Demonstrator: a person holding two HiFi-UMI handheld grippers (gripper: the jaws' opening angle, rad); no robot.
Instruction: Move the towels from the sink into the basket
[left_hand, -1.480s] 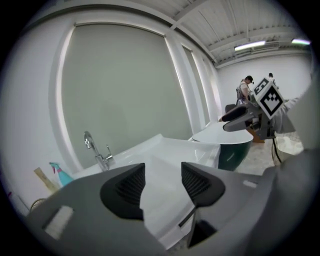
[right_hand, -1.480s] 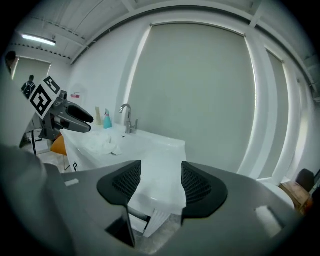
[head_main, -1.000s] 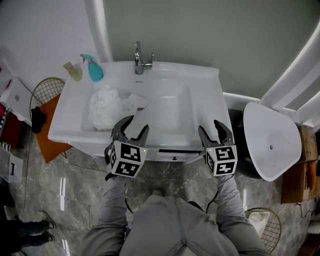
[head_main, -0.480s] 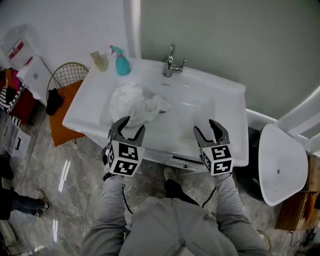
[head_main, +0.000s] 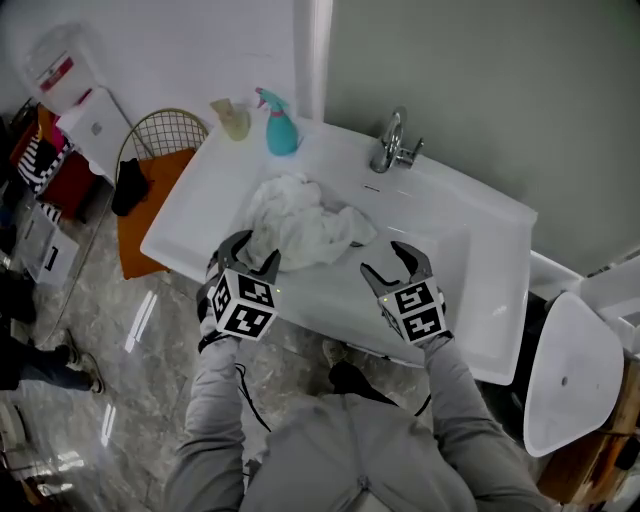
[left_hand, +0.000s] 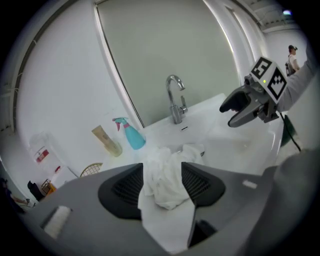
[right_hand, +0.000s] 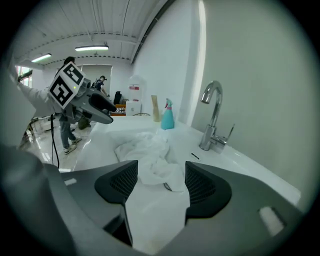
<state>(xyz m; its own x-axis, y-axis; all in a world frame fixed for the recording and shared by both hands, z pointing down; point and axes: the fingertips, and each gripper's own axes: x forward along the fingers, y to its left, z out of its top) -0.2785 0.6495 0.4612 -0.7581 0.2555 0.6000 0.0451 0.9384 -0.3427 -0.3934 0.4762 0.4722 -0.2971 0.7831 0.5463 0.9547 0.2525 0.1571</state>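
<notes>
Towels: white, crumpled into one loose heap with a flap trailing to the right tongs' side. They lie in the sink, just ahead of and between both tongs. Left tongs: spread, pinching nothing, tips close to the heap's near edge; right tongs: spread and empty, jaws having just opened wider. Writing: a red label on a white container far left of the left tongs, print too small to read.
</notes>
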